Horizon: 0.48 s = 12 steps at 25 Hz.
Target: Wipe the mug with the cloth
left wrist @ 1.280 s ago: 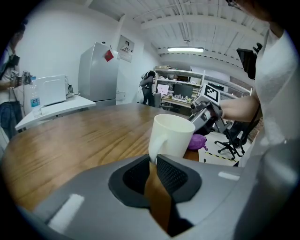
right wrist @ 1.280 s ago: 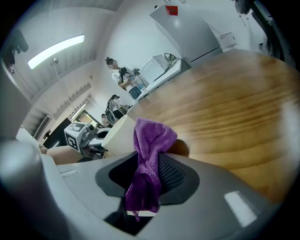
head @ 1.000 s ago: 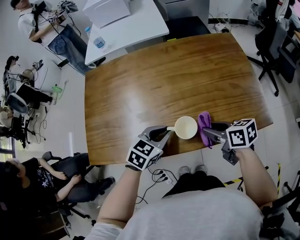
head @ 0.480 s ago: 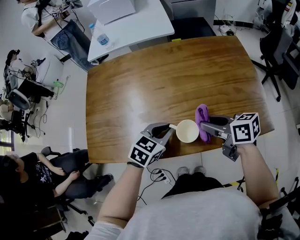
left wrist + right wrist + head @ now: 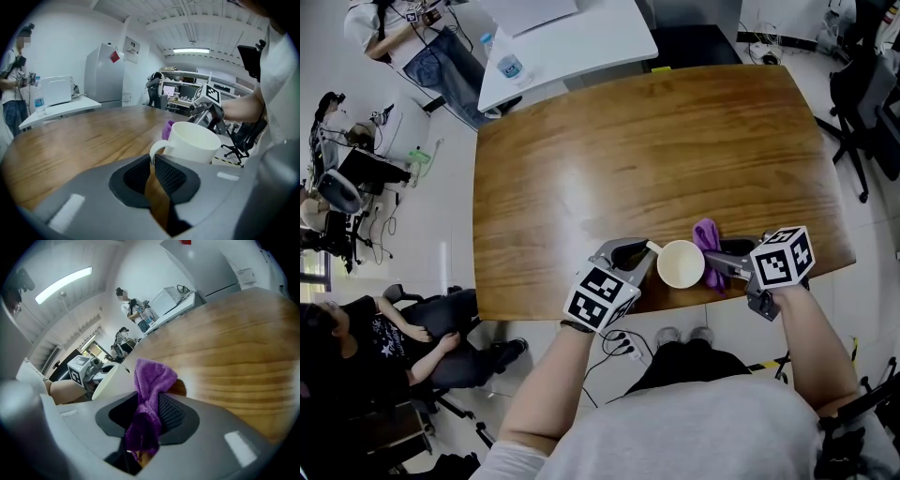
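A white mug (image 5: 681, 264) stands near the front edge of the wooden table (image 5: 656, 141), its handle pointing left. My left gripper (image 5: 642, 255) is shut on that handle; in the left gripper view the pads (image 5: 165, 172) pinch the handle loop of the mug (image 5: 194, 140). My right gripper (image 5: 713, 266) is shut on a purple cloth (image 5: 706, 234), which lies against the mug's right side. In the right gripper view the cloth (image 5: 150, 376) hangs bunched between the jaws of the right gripper (image 5: 149, 401), with the mug (image 5: 110, 380) just left of it.
A white table with a water bottle (image 5: 511, 67) stands behind the wooden one. A person stands at the far left and another sits on a chair (image 5: 412, 328) at the lower left. Office chairs (image 5: 862, 84) are at the right. Cables lie on the floor below the front edge.
The left jaws have closed onto the mug's handle. The right gripper has brought the cloth left, up against the mug's side.
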Tool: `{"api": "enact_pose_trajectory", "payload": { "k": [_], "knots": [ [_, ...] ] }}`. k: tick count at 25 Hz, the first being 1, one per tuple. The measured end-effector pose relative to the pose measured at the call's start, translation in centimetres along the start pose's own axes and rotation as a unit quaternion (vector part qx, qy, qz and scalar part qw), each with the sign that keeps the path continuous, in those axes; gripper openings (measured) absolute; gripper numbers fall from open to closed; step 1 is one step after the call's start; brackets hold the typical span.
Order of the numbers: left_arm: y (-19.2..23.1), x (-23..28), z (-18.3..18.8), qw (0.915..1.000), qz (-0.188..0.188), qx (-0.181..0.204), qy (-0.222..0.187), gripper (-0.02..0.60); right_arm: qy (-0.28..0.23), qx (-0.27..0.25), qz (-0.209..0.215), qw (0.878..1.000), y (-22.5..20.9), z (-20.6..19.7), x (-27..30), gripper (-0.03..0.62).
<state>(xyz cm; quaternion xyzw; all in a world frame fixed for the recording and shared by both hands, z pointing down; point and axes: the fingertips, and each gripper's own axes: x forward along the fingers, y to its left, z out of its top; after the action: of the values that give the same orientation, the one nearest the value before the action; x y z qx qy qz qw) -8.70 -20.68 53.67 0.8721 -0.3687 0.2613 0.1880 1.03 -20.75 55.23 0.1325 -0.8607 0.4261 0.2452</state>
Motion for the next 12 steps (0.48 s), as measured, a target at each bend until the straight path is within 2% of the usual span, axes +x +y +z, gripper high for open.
{"api": "enact_pose_trajectory", "payload": {
  "k": [5, 12],
  "knots": [
    [0.0, 0.3, -0.1, 0.9999, 0.003, 0.013, 0.001, 0.020, -0.005, -0.010, 0.011, 1.000, 0.2, 0.6, -0.6, 0.133],
    [-0.5, 0.5, 0.6, 0.9996, -0.003, 0.028, 0.000, 0.015, -0.076, -0.043, 0.024, 0.996, 2.2, 6.7, -2.1, 0.133]
  ]
}}
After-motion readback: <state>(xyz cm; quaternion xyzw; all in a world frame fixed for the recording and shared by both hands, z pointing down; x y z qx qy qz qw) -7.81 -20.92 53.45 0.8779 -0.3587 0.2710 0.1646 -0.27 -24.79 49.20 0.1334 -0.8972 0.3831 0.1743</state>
